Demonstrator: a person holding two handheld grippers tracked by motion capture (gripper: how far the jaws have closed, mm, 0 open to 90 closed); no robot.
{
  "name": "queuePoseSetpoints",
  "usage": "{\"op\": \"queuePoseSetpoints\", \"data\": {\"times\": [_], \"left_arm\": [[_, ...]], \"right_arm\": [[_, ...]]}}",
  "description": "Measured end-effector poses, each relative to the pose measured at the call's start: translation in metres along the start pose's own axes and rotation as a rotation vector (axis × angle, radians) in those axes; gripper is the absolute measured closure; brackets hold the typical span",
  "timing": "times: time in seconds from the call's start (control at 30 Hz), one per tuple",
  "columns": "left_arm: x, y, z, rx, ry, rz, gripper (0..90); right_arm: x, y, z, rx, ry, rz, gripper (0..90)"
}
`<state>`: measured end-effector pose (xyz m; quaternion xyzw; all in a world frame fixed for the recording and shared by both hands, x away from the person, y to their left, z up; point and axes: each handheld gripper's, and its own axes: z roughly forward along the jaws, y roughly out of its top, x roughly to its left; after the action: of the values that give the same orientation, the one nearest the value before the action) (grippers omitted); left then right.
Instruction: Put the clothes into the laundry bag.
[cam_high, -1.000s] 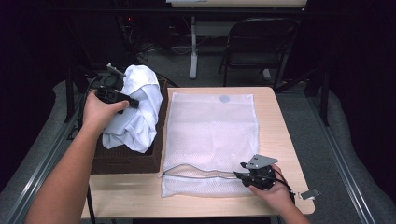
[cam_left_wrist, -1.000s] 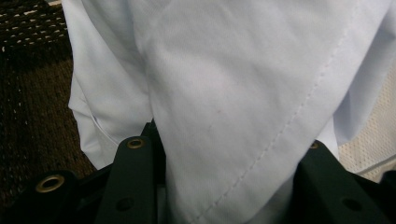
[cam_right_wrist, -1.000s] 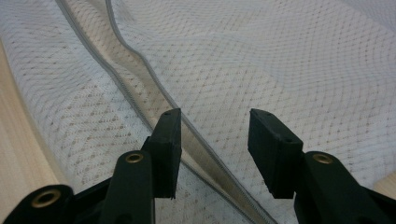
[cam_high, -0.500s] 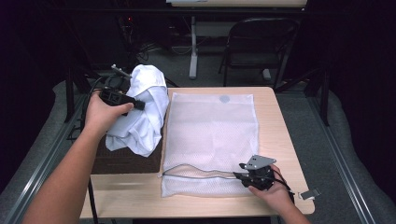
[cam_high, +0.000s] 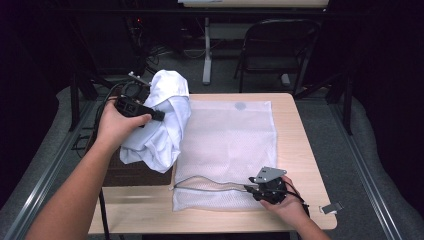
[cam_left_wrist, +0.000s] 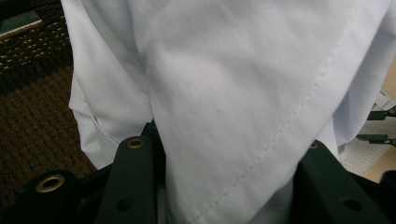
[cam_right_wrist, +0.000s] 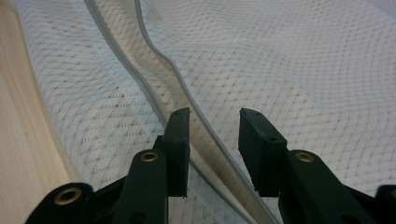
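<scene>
A white garment (cam_high: 162, 120) hangs bunched from my left gripper (cam_high: 155, 115), which is shut on its cloth above the table's left side. In the left gripper view the fabric (cam_left_wrist: 233, 93) drapes over both jaws and hides the tips of that gripper (cam_left_wrist: 224, 154). A white mesh laundry bag (cam_high: 225, 140) lies flat on the wooden table (cam_high: 300, 150). My right gripper (cam_high: 248, 188) sits at the bag's near edge, by the gaping zipper opening. Seen from that gripper (cam_right_wrist: 215, 121), the jaws stand apart and one zipper edge (cam_right_wrist: 154, 37) runs between them over the mesh (cam_right_wrist: 280, 56).
A dark brown woven basket (cam_high: 132, 172) sits under the garment at the table's left, its weave (cam_left_wrist: 32, 116) close below the cloth. A folding chair (cam_high: 280, 45) and a desk leg stand beyond the far edge. A small grey tab (cam_high: 332, 207) lies off the near right corner.
My left gripper has carried the white garment a little to the right, toward the mesh bag. The right gripper has stayed at the zipper opening.
</scene>
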<state>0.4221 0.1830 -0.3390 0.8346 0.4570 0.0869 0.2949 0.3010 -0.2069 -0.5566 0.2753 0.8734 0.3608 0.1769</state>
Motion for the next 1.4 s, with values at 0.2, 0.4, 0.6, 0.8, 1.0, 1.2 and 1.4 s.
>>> {"op": "queuePoseSetpoints", "data": {"times": [0.2, 0.4, 0.6, 0.8, 1.0, 1.2, 1.4], "left_arm": [[-0.008, 0.001, 0.001, 0.000, -0.018, 0.022, 59.7], [-0.013, 0.001, 0.004, 0.003, -0.035, 0.030, 59.7], [-0.016, 0.001, 0.006, 0.008, -0.042, 0.041, 59.7], [-0.016, 0.000, 0.006, 0.010, -0.041, 0.044, 59.7], [-0.017, 0.000, 0.005, 0.006, -0.039, 0.040, 59.7], [-0.018, 0.000, 0.006, 0.008, -0.043, 0.045, 59.7], [-0.019, 0.000, 0.006, 0.008, -0.045, 0.048, 59.7]], "right_arm": [[-0.001, 0.005, 0.006, 0.006, 0.011, -0.004, 66.0], [-0.001, 0.007, 0.012, 0.017, 0.020, -0.006, 64.2], [-0.002, 0.009, 0.021, 0.028, 0.030, -0.010, 61.8], [-0.002, 0.009, 0.026, 0.044, 0.040, -0.016, 58.6], [0.000, 0.011, 0.032, 0.053, 0.031, -0.030, 55.0], [0.002, 0.012, 0.036, 0.059, 0.011, -0.044, 54.8], [0.002, 0.012, 0.038, 0.060, 0.001, -0.058, 59.8]]}}
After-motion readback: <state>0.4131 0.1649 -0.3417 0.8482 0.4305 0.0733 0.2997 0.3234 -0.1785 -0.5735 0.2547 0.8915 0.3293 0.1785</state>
